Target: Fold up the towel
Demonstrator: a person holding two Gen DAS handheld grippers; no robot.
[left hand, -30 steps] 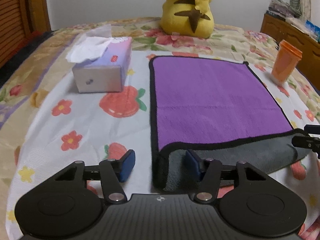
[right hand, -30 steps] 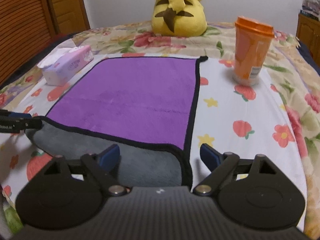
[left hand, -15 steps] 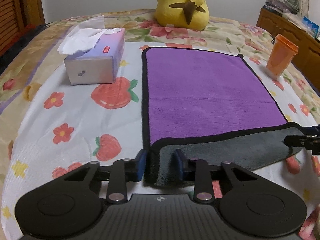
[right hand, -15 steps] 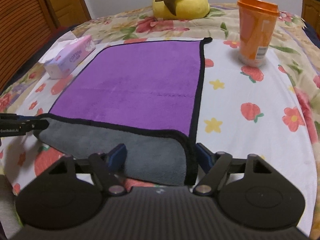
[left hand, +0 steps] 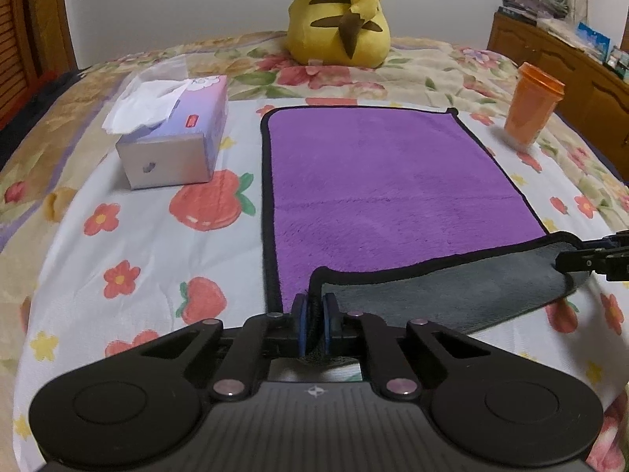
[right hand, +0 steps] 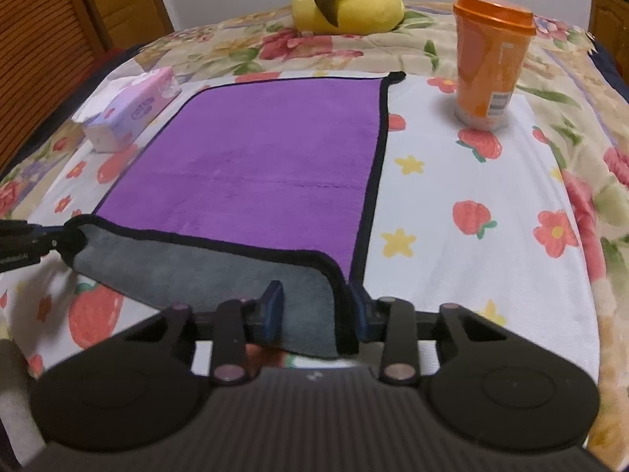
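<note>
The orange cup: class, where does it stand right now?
In the right wrist view the orange cup stands upright at the far right of the bed, beyond the purple towel, apart from it.

Plush matt towel (left hand: 377, 181), grey-backed; glossy orange plastic cup (right hand: 491, 63); printed cotton sheet (left hand: 129, 244); matt black plastic left gripper (left hand: 314, 316).

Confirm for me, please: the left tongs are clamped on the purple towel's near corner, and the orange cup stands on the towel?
Not quite. The left tongs do clamp the towel, but the orange cup stands on the bedsheet beside it, apart from its edge, as the right wrist view shows.
</note>
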